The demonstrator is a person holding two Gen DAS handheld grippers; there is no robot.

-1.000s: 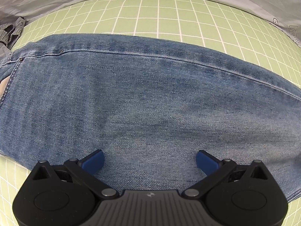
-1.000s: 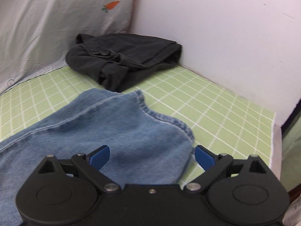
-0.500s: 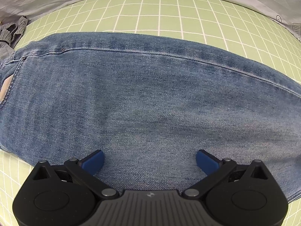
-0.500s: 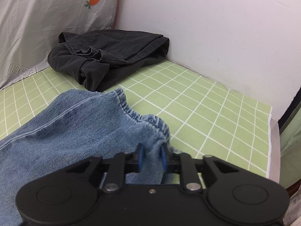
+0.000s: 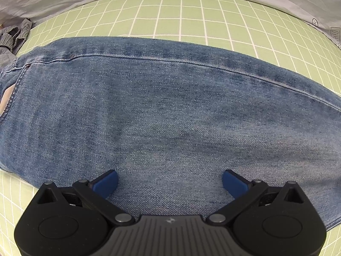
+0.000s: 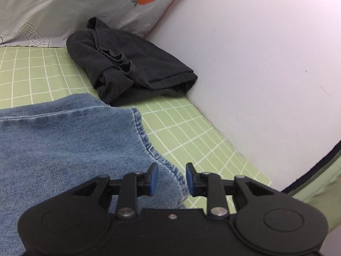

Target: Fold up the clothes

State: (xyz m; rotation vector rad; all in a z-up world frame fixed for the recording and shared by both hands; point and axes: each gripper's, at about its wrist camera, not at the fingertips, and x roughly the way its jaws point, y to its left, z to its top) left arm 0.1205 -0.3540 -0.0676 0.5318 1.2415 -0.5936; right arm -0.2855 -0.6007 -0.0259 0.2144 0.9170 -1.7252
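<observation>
The blue jeans (image 5: 170, 111) are laid out flat across the green grid mat (image 5: 191, 15), running side to side in the left wrist view, with the outer seam along the far edge. The left gripper (image 5: 169, 181) sits low over the denim with its blue pads spread wide, nothing between them, just hovering over the middle of the leg. Over on the other end, the right gripper (image 6: 169, 178) is at the hem of the jeans (image 6: 64, 145), pads partly apart, with the hem corner lying in the gap between them but not pinched. A folded dark grey garment (image 6: 127, 64) is parked in the corner against the white wall (image 6: 255, 53), just past the hem. A white sheet with a carrot print (image 6: 85, 4) sits behind the mat
</observation>
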